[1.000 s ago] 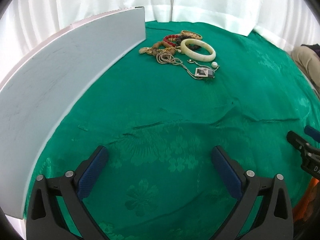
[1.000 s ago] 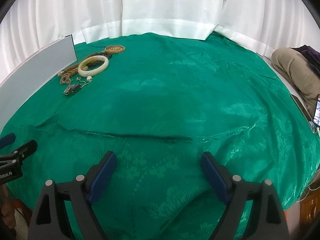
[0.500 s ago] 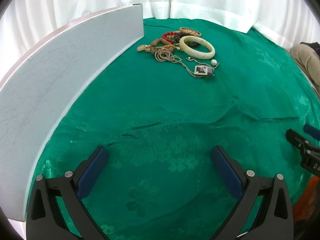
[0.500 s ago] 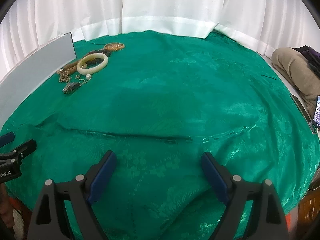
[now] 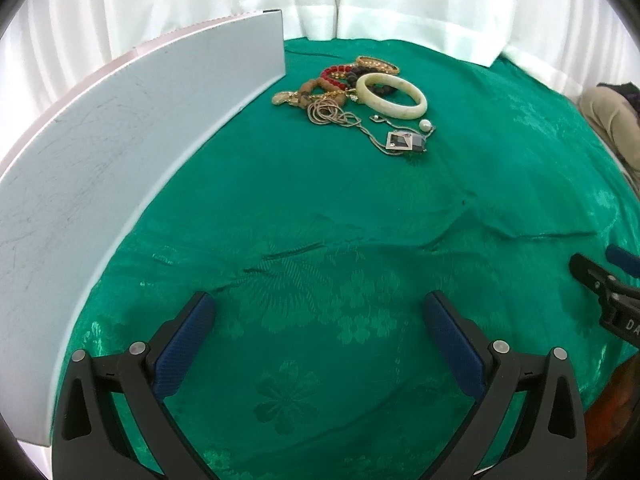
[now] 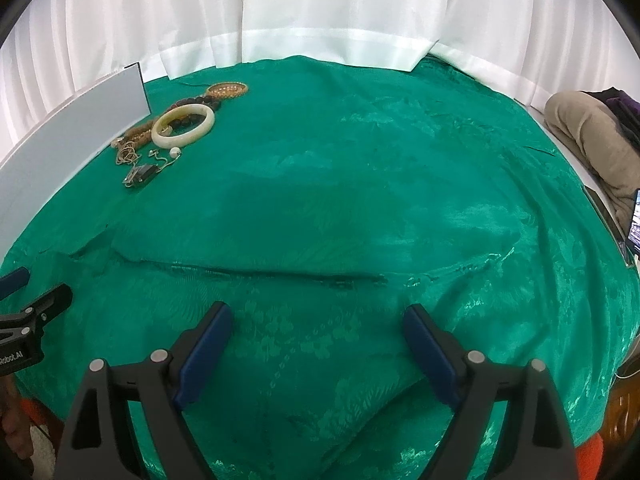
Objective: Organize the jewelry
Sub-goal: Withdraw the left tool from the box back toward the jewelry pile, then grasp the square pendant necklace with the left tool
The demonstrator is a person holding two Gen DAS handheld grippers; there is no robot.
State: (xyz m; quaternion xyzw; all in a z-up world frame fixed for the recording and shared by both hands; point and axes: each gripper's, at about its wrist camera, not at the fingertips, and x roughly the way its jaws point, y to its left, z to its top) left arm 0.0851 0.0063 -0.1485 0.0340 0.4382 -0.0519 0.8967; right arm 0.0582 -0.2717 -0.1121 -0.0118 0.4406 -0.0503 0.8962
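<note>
Green cloth [image 5: 320, 208] | jewelry pile [image 5: 356, 92] far ahead of left hand-held gripper [image 5: 320, 320] | both hand-held grippers wide, empty

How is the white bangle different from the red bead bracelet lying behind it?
The white bangle is one smooth, thick, pale ring; the red bead bracelet is a string of small red beads. The bangle lies nearer the left tongs, the red bracelet farther back, partly hidden by other pieces. Both lie flat on the green cloth, untouched.

cloth: we've got a green floral tablecloth [image 6: 360, 184], kinda wrinkled
curtains: white [image 6: 320, 4], hanging behind
board: pale grey panel [image 5: 120, 128] standing on the left
</note>
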